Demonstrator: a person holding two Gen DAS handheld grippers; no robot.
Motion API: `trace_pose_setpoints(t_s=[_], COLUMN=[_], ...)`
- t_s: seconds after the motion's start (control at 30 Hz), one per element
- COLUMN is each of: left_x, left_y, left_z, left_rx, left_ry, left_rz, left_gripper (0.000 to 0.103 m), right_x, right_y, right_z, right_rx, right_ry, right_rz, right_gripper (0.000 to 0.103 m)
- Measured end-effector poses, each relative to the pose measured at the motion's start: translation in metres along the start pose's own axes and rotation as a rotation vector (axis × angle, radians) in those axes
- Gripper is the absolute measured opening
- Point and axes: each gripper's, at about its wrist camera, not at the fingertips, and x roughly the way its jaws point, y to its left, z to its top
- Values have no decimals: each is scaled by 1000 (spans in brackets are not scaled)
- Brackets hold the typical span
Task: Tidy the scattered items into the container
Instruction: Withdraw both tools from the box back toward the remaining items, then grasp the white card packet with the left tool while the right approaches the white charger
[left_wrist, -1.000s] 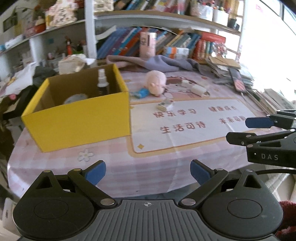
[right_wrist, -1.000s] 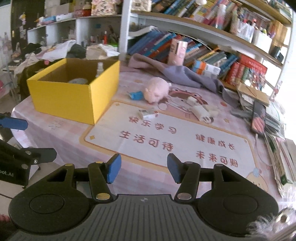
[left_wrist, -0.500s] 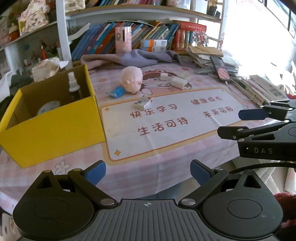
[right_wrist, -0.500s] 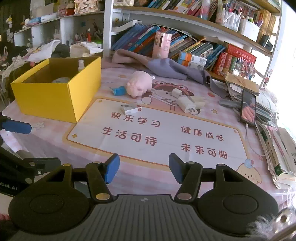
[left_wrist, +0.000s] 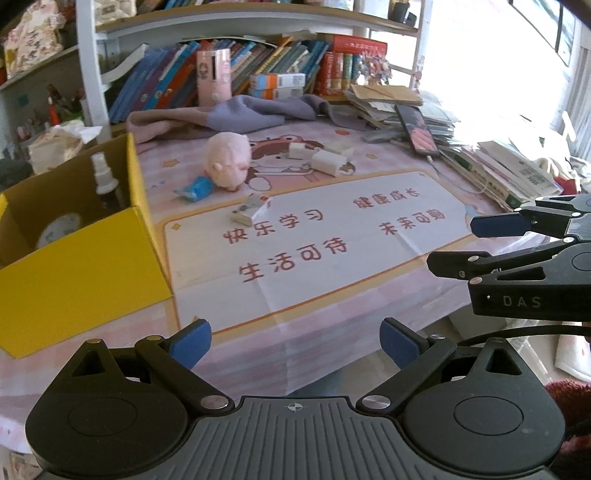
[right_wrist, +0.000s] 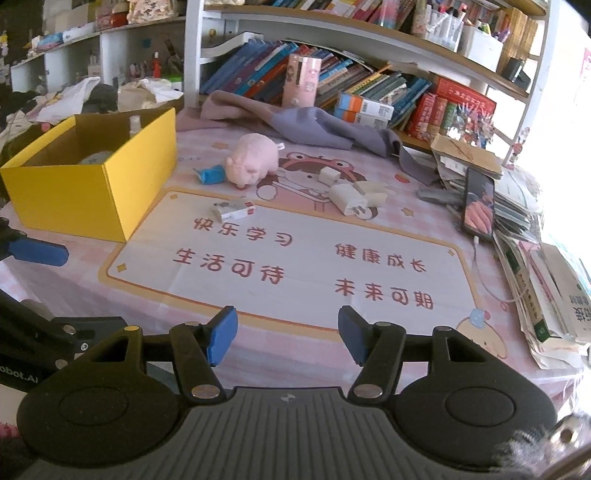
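Now both empty: left gripper (left_wrist: 295, 341) spread wide, right gripper (right_wrist: 287, 334) likewise, yellow box (right_wrist: 92, 184) beyond.

matt cardboard box (left_wrist: 85, 269), fuzzy plush pig (left_wrist: 227, 160)

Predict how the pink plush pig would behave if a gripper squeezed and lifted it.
The pig looks soft and fuzzy, so it would probably squash between the fingers. It seems light for its bulk. Its rounded body may roll if nudged rather than gripped.

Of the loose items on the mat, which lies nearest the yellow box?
The blue packet, just left of the pink plush pig. The small carton and the white chargers lie farther from the yellow box.
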Motion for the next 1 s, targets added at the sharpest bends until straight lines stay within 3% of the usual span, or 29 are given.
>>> trace_pose_setpoints(t_s=[0.37, 1.0], left_x=[27, 86], left_y=[-26, -22], left_z=[21, 83], left_rx=[76, -13], left_ry=[4, 5], left_rz=[-69, 55], left_gripper=[99, 99], right_x=[3, 75], right_y=[-36, -99], right_z=[-2, 55], right_rx=[59, 47], right_ry=[15, -15], right_rz=[-71, 53], right_gripper=[61, 66])
